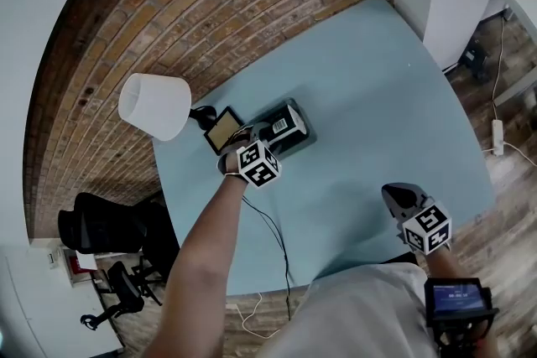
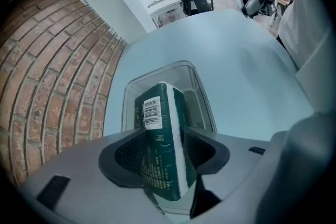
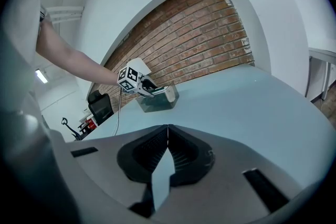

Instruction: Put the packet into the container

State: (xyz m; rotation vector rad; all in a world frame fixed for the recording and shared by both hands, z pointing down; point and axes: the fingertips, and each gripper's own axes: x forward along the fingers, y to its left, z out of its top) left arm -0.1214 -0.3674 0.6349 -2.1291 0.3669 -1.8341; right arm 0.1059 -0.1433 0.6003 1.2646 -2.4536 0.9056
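A dark green packet [image 2: 160,149] with a white barcode label stands on edge between the pads of my left gripper [image 2: 163,131], which is shut on it. The packet's far end reaches over the open top of a clear plastic container [image 2: 157,73] on the pale blue table. In the head view the left gripper [image 1: 254,138] sits at the container [image 1: 300,140], with the packet [image 1: 280,125] lying over it. My right gripper [image 1: 401,197] hangs near the table's front edge, well apart; its jaws [image 3: 168,131] meet with nothing between them. From there I see the container [image 3: 160,101] far off.
A lamp with a white shade [image 1: 153,105] and a small framed panel [image 1: 222,128] stand just left of the container. A thin cable [image 1: 273,235] runs across the table [image 1: 377,88] to its front edge. Behind is a brick wall [image 1: 210,4]. Office chairs [image 1: 109,226] stand off to the left.
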